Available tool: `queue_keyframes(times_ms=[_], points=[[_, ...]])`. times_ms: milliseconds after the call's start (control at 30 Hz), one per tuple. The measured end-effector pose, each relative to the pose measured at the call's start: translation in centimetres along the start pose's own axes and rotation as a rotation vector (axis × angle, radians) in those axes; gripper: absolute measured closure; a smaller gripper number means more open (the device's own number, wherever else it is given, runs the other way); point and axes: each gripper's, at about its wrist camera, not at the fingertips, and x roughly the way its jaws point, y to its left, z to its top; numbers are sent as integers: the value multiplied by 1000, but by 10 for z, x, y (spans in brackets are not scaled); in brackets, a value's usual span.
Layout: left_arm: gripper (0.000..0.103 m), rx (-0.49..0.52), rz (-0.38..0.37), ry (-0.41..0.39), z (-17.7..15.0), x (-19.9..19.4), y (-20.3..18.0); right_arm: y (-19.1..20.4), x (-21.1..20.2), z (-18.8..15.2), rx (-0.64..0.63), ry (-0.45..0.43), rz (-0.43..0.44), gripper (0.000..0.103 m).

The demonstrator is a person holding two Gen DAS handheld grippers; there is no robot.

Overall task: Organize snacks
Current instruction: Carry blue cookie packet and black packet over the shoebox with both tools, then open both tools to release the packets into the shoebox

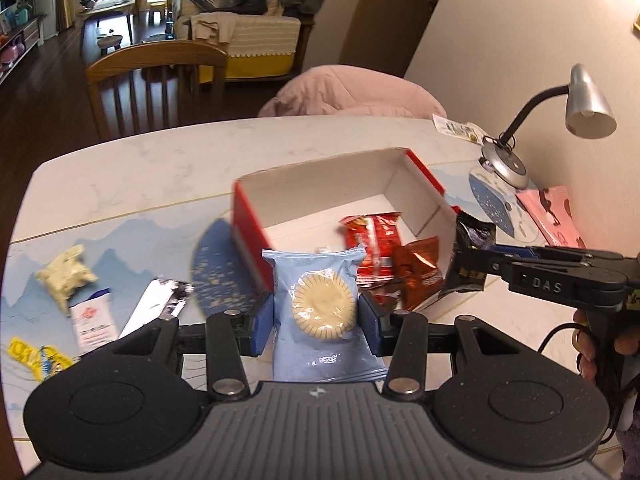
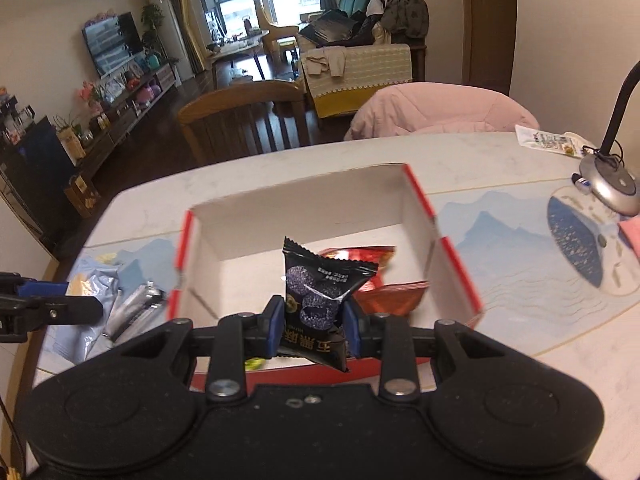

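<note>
from the left wrist, the left gripper [image 1: 316,322] fingers clamp a blue biscuit packet [image 1: 318,312] near the red box [image 1: 250,236] holding red packets [image 1: 374,244], while from the right wrist, the right gripper [image 2: 314,326] pinches a black packet [image 2: 320,300] over that box, others lying unsorted on the desk [image 2: 520,360].
</note>
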Motion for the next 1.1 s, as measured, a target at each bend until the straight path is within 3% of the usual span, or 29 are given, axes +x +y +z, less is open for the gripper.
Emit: queue_keyframes(times_ms=[267, 767, 1100], points=[[58, 19, 53, 41, 17, 47, -35, -34, 23, 11, -32, 49, -3, 72], [58, 45, 160, 162, 29, 133, -56, -45, 69, 14, -121, 178, 61, 72], [58, 88, 206, 240, 20, 170, -65, -46, 84, 8, -173, 211, 55, 72]])
